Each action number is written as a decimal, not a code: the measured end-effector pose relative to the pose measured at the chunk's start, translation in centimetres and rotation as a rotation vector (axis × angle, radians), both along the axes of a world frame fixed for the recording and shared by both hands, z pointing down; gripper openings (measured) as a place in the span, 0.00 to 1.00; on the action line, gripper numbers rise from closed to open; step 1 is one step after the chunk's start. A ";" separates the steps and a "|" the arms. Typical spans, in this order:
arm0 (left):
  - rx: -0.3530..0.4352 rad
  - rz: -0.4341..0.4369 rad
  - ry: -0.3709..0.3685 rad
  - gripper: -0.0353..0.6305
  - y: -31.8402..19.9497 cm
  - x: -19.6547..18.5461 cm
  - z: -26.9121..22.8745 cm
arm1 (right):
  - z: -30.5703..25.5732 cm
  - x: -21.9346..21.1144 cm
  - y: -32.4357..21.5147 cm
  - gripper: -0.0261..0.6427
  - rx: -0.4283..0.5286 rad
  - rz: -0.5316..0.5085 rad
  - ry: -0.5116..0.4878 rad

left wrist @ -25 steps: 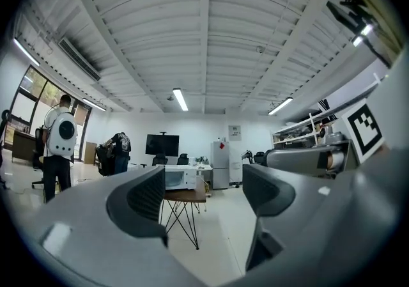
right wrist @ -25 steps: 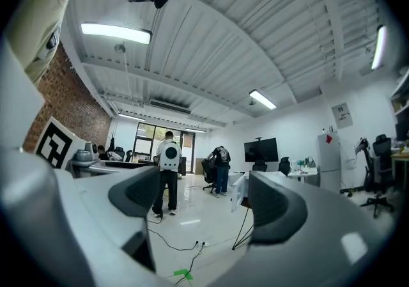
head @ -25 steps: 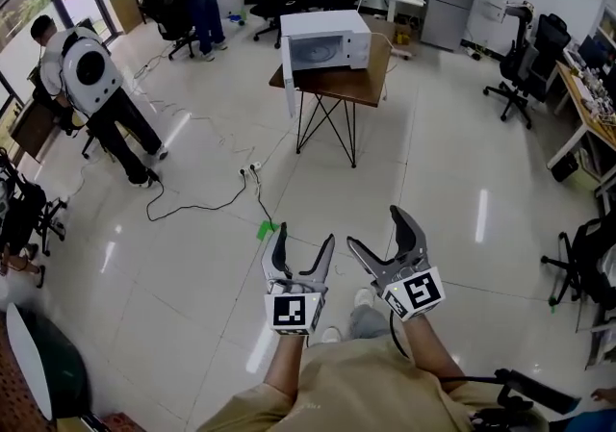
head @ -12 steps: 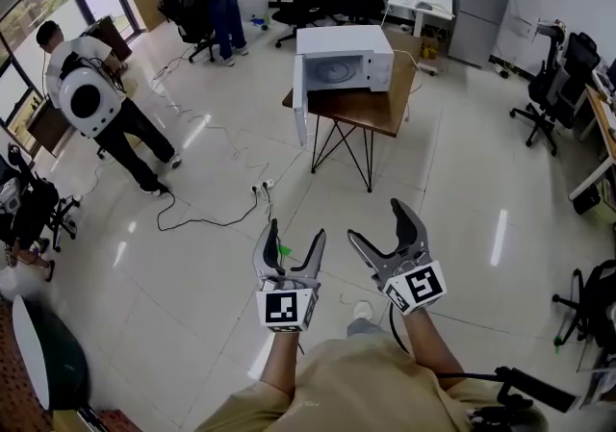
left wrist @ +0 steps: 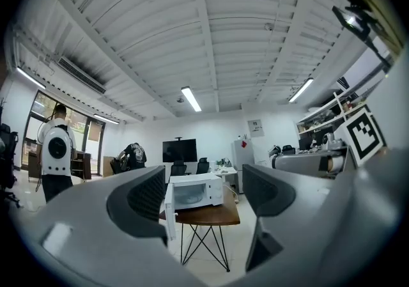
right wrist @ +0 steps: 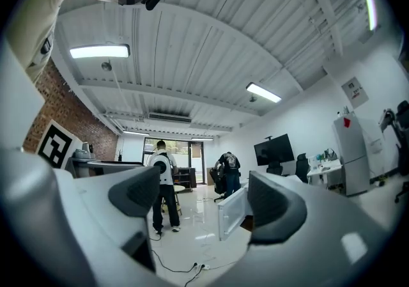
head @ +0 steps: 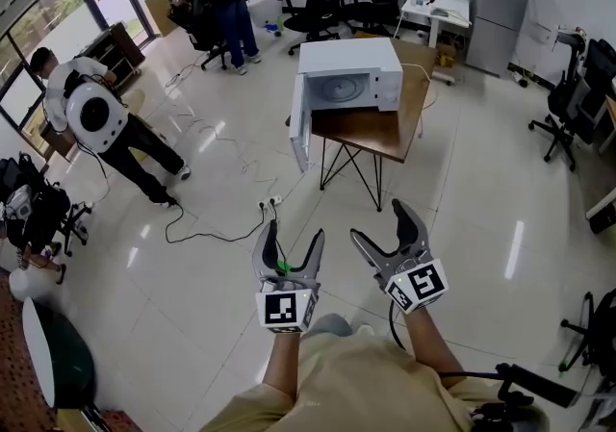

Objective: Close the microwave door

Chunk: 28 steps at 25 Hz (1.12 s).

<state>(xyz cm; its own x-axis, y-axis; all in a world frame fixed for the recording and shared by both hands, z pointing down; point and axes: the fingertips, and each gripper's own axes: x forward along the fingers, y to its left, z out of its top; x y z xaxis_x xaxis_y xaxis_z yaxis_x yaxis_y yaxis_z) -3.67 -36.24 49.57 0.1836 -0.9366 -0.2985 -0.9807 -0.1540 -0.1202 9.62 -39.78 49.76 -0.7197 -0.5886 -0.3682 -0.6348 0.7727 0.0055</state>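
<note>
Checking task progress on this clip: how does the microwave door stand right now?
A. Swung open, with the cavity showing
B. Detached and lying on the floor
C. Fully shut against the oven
A: in the head view the microwave door hangs open at the left edge of the microwave, so the inside of the oven is exposed.

floor [head: 462, 228]: glossy tile | table [head: 371, 132]: wood top | microwave [head: 346, 57]: smooth white casing

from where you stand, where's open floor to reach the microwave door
Bare floor runs right of the table, up to the chair. In front of the door, cables and a power strip clutter the way.
</note>
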 end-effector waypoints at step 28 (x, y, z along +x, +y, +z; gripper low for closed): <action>-0.080 0.194 -0.015 0.59 -32.4 -9.5 -2.2 | -4.4 -12.3 -30.9 0.67 -0.030 0.090 -0.025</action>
<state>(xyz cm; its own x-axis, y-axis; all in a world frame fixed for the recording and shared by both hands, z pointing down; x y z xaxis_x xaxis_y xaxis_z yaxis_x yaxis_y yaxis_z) -13.21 -68.67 47.34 0.3669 -0.9038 -0.2204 -0.9299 -0.3497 -0.1143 -2.69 -70.72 45.36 -0.6544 -0.6614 -0.3664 -0.7010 0.7123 -0.0338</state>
